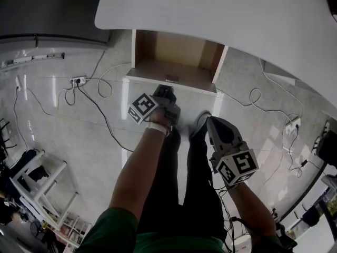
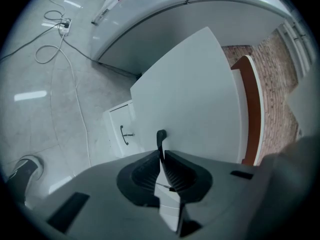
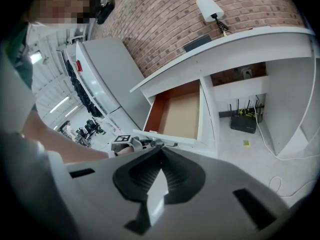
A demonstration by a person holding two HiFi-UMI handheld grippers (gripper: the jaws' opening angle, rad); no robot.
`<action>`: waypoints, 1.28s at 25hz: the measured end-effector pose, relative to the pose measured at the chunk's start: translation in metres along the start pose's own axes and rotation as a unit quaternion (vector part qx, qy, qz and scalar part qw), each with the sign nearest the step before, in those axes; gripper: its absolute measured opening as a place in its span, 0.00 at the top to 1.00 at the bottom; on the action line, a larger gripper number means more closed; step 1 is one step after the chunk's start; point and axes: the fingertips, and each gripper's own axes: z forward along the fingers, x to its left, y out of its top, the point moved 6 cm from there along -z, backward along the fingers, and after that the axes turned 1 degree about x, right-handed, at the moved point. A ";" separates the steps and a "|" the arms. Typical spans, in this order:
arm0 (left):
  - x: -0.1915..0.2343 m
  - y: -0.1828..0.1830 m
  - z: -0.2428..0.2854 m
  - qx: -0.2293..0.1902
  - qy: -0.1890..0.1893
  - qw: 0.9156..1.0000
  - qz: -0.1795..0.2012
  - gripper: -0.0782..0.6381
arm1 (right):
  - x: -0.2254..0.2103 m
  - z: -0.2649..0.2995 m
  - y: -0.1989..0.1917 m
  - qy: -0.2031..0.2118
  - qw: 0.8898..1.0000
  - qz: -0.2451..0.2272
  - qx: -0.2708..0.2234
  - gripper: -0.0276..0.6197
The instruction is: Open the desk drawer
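A pale tiled floor (image 1: 79, 136) strewn with cables is seen beneath a white desk (image 1: 226, 15), and a brick wall (image 3: 165, 14) is seen behind it in the right gripper view. The drawer (image 1: 176, 57) is found pulled out under the desk's edge, just ahead of the person's legs; its rear is cut off by the desk top in the head view. Its handle (image 2: 161, 137) is only partly shown: the upper end sticks out dark above the left gripper (image 2: 161, 153), while the rest is buried between the jaws, which are clamped tight on it. The right gripper (image 3: 160, 149) is held well back from the drawer, its jaws pressed together with nothing between them. The cables cannot be counted reliably, since several run out of frame.

One open drawer is counted, and two handles: the gripped one and a second handle (image 2: 123, 134) on a lower white panel. Two grippers are seen, each bearing one marker cube (image 1: 143, 108) (image 1: 238, 166). One power strip (image 1: 78, 80), one router (image 3: 244, 120) and one lamp (image 3: 209, 6) are also made out.
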 end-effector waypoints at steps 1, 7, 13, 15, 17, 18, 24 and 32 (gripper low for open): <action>0.000 0.000 0.000 -0.001 0.000 1.000 -0.001 0.85 | 0.000 0.000 0.000 0.001 1.000 0.001 0.000 0.96; 0.002 0.004 0.002 -0.002 0.003 1.000 -0.004 0.85 | -0.003 0.003 0.005 0.000 1.000 0.001 -0.002 0.96; 0.001 0.011 -0.012 -0.011 0.018 1.000 0.017 0.85 | -0.003 -0.003 0.007 -0.001 1.000 -0.002 -0.002 0.96; 0.004 0.015 -0.022 -0.013 0.029 0.999 0.026 0.83 | -0.003 -0.004 0.009 0.000 1.000 -0.004 0.000 0.96; 0.008 0.019 -0.036 -0.018 0.039 0.999 0.029 0.83 | -0.001 -0.008 0.014 0.001 1.000 -0.009 -0.002 0.96; 0.008 0.022 -0.045 -0.023 0.044 0.998 0.033 0.83 | 0.000 -0.010 0.018 0.002 1.000 -0.013 -0.004 0.96; -0.024 0.042 -0.100 -0.047 0.115 0.983 0.136 0.83 | 0.003 -0.028 0.064 -0.001 0.999 -0.034 -0.033 0.96; -0.168 0.077 -0.152 -0.079 0.125 0.933 0.328 0.83 | 0.019 -0.069 0.171 -0.035 0.990 -0.089 -0.106 0.96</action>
